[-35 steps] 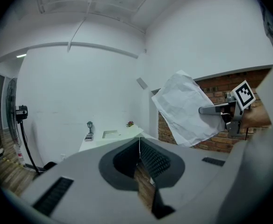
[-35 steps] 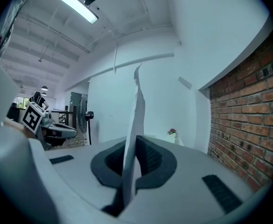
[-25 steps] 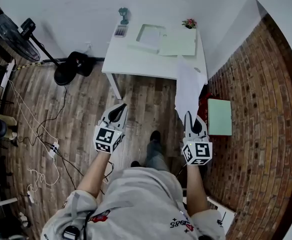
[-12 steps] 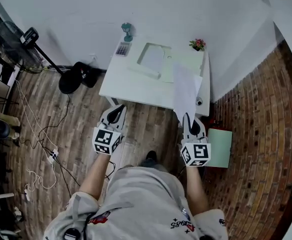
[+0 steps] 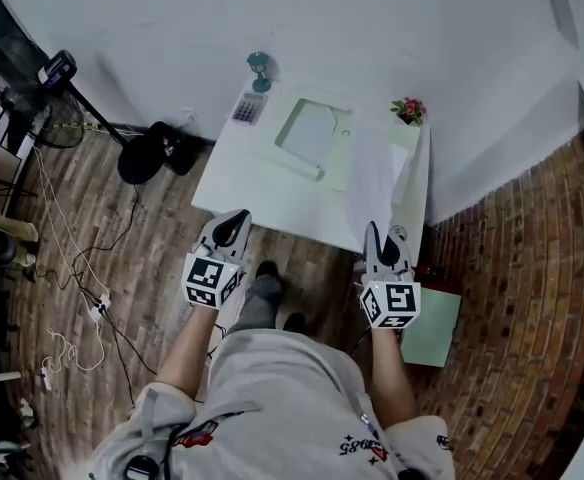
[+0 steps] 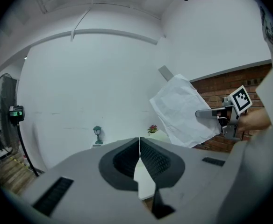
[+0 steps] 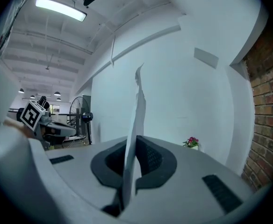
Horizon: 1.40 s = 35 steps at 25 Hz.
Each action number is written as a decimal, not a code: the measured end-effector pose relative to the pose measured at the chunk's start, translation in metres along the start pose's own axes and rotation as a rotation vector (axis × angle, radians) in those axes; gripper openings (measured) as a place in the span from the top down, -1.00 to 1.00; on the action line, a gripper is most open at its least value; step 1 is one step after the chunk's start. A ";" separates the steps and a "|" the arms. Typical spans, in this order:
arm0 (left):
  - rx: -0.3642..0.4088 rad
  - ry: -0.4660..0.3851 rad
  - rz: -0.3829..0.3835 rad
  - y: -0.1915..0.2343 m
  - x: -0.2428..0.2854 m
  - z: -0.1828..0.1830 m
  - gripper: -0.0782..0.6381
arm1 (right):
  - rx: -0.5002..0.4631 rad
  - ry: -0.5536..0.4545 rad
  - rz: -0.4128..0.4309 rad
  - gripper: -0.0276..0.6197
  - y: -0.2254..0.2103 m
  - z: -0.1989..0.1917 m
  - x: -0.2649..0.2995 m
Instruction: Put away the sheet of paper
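Forward went the person: the counter (image 5: 242,183), well off a second before, had come right up under both grippers, and the sheet (image 5: 372,183) had travelled with them.

Right gripper (image 5: 375,230) first: its jaws were clamped shut on the sheet's lower edge. In the right gripper view the sheet (image 7: 136,115) stood upright, edge-on, rising straight out between them. From the head view it leaned ahead over the counter's right end, above the pale green folder (image 5: 312,133) lying there.

Left gripper (image 5: 240,213): jaws closed tip to tip with nothing between them, idle just short of the counter's near edge. Its own view caught the sheet (image 6: 183,111) off to the right, held out in the air.

As for progress, the pickup and the carry looked done. The sheet touched nothing but the jaws, so the putting away itself was still to come: lowering it, most likely into that folder, and letting go.

Both forearms were stretched out ahead, side by side and well apart. The grippers pointed roughly level at the counter, marker cubes facing up, with the right a touch further along than the left.
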<state>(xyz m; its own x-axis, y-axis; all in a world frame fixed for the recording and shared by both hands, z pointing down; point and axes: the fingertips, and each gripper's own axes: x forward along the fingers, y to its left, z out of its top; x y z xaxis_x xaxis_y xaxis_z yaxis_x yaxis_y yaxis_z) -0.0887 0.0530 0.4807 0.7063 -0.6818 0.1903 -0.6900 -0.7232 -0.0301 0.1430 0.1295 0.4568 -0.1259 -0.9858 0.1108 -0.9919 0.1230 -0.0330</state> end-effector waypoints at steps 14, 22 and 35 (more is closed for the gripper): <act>-0.033 0.005 -0.175 0.111 0.198 0.022 0.72 | 0.017 0.068 -0.148 0.92 -0.059 0.012 0.177; -0.051 0.010 -0.272 0.151 0.265 0.031 0.72 | 0.050 0.094 -0.221 0.92 -0.070 0.012 0.244; -0.112 0.029 -0.204 0.182 0.295 0.021 0.72 | 0.088 0.087 -0.165 0.92 -0.089 0.016 0.288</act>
<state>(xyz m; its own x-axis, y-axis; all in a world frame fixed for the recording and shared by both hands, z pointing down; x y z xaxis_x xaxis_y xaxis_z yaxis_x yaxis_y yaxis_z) -0.0025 -0.2817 0.5103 0.8295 -0.5178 0.2095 -0.5474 -0.8282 0.1205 0.1958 -0.1671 0.4758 0.0332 -0.9778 0.2068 -0.9941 -0.0536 -0.0938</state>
